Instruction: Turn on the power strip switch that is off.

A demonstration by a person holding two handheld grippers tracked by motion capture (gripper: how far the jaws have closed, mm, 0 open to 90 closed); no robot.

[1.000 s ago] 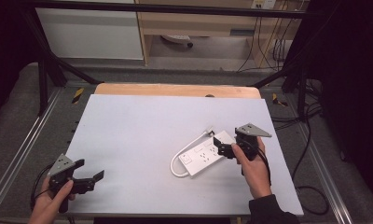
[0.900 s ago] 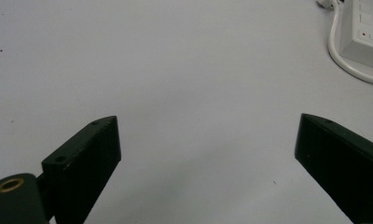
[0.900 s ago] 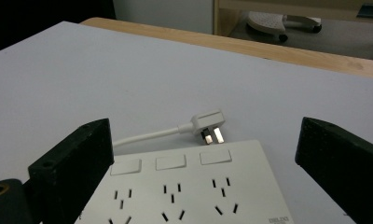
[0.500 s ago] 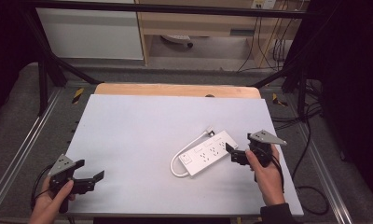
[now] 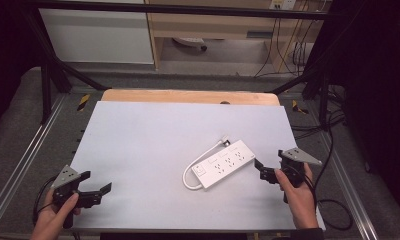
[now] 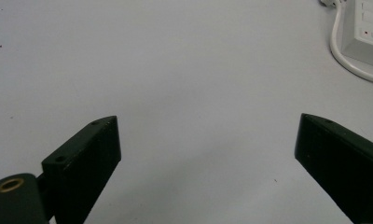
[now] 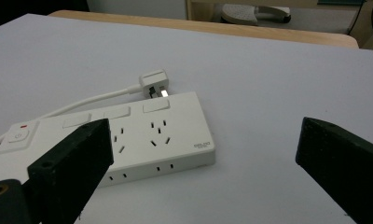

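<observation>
Your right gripper (image 5: 262,170) sits just right of the power strip (image 5: 223,163), jaws wide apart, gripping nothing; your left gripper (image 5: 95,187), well left of the strip, likewise gapes empty.

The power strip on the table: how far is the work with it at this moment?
Looks done: the power strip lies flat on the table, its cord looped back and the plug resting beside it. In hand: nothing; the right gripper is open just beside the strip's end, not touching it, and the left gripper is open, far off. Left: any grasp or move, likely by the right gripper.
</observation>
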